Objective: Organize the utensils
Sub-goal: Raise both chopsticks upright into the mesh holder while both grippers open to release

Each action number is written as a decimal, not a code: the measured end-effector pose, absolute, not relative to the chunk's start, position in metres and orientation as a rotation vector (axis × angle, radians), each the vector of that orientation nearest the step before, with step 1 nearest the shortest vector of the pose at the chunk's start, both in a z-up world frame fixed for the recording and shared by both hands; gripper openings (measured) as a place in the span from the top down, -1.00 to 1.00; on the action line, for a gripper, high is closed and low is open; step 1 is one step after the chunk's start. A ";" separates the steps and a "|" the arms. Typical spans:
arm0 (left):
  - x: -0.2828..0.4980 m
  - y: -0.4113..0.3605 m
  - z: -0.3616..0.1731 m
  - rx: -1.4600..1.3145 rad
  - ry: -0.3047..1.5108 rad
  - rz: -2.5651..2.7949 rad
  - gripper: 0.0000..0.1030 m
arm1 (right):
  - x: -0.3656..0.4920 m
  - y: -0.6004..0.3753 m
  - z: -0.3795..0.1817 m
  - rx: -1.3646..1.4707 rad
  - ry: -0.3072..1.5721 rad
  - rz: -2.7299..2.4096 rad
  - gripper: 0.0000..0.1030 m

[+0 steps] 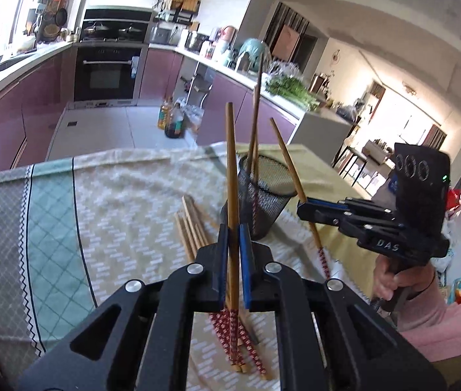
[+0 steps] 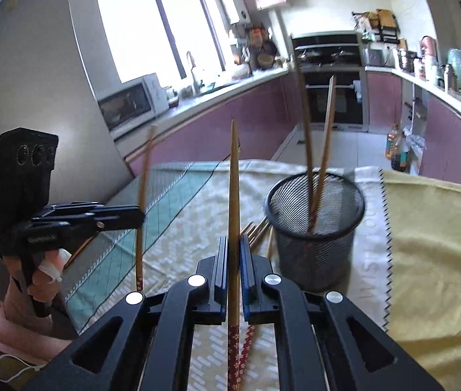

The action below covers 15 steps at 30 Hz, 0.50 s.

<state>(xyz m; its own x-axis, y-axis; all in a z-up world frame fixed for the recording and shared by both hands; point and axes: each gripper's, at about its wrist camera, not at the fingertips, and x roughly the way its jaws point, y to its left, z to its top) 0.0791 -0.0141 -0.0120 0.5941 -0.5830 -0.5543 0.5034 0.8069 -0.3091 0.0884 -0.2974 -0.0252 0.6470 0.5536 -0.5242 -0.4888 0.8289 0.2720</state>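
Chopsticks stand clamped upright, one in each gripper, left point(image 1: 233, 247) and right point(image 2: 233, 254), above the loose pile point(image 1: 194, 224) beside the mesh cup point(image 2: 315, 228) mid-tabletop, so dropping each tip-up into that cup seems next.

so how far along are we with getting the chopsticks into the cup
Partly done. Two chopsticks already stand in the mesh cup. In hand: the left gripper is shut on one chopstick, and the right gripper is shut on another chopstick, both held upright near the cup. Left to do: a bundle of loose chopsticks lies on the tablecloth beside the cup.
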 end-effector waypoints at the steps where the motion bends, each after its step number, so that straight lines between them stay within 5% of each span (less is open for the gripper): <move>1: 0.078 -0.014 -0.006 -0.130 0.673 -0.641 0.85 | 0.087 -0.301 -0.023 0.113 0.622 0.589 0.88; 15: 0.097 -0.037 0.052 -0.177 0.516 -0.698 0.85 | 0.106 -0.336 0.019 0.214 0.404 0.486 0.88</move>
<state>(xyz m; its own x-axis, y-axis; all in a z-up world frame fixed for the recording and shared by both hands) 0.0970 -0.0373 0.0524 0.6472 -0.6529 -0.3934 0.5672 0.7573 -0.3236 0.1062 -0.3363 0.0186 0.8073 0.4927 -0.3249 -0.4095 0.8640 0.2928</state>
